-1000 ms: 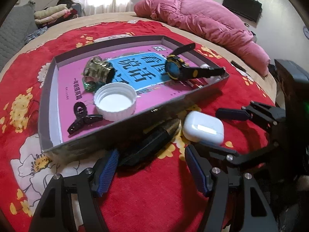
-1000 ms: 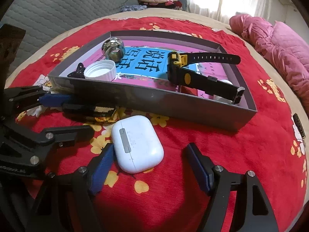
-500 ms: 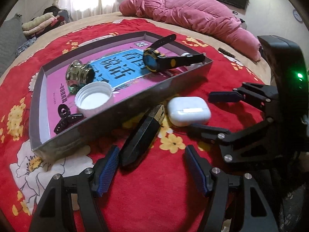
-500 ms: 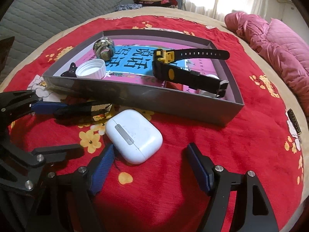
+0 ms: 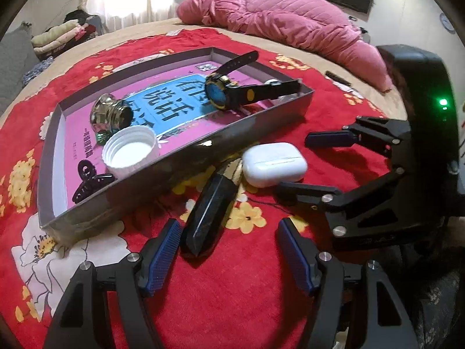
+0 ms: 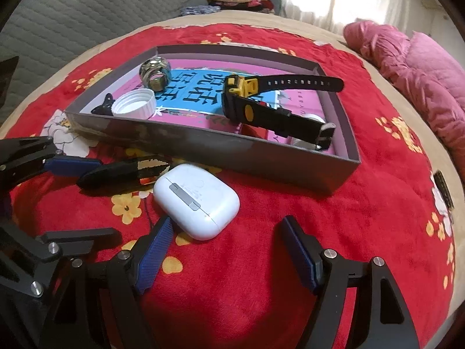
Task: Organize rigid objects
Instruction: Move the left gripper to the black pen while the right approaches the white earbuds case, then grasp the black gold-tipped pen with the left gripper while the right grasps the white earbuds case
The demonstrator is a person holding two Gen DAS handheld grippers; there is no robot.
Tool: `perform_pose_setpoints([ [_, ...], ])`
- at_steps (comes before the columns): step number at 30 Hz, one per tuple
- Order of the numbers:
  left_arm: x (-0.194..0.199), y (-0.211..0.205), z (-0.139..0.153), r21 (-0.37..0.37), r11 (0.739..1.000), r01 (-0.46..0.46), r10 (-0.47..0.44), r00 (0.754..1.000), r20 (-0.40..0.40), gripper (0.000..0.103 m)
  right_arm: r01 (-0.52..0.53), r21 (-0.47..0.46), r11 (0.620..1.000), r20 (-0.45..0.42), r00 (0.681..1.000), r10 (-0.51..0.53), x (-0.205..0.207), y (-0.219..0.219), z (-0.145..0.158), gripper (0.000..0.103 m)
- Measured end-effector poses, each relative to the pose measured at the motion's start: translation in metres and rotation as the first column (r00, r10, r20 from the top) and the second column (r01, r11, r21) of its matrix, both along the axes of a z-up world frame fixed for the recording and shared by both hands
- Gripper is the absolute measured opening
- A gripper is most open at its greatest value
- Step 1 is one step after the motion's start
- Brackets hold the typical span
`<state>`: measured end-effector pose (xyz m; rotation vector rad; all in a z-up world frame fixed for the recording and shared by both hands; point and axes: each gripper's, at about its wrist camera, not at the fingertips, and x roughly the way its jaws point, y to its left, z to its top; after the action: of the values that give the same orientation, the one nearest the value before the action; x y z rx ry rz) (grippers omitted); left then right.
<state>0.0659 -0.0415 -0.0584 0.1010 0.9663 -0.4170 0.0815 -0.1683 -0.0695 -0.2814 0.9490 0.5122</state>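
Case: white case (image 6: 197,200) lies on the red cloth (image 6: 290,203), centre-left of the right view, outside the box (image 6: 261,163).
Clippers: black clippers (image 5: 210,212), perhaps nail clippers, lie low centre of the left view, tip toward the case.
Change: over the last second both tongs closed in on these two; neither is lifted, so both remain to be boxed.
Left tongs (image 5: 229,253): wide open, left pad at the clippers' end.
Right tongs (image 6: 229,250): wide open, left pad beside the case, holding nothing.
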Motion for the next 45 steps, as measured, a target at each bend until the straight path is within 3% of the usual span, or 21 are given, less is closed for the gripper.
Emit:
perform_pose_setpoints([
  [19,0.016,0.018,-0.004,0.030,0.990,-0.141,0.141,0.990,0.009,0.069,-0.200,-0.009,0.980,0.071,0.977,0.200,0.009,0.016,-0.002,0.077],
  [32,0.021,0.022,-0.007,0.020,0.988,-0.151,0.151,0.989,0.003,0.069,-0.284,0.058,0.957,0.013,0.959,0.283,0.001,0.025,-0.004,0.078],
  [45,0.020,0.024,-0.007,0.008,0.989,-0.150,0.150,0.989,-0.006,0.069,-0.233,0.153,0.960,-0.078,0.966,0.247,-0.011,0.017,0.003,0.075],
])
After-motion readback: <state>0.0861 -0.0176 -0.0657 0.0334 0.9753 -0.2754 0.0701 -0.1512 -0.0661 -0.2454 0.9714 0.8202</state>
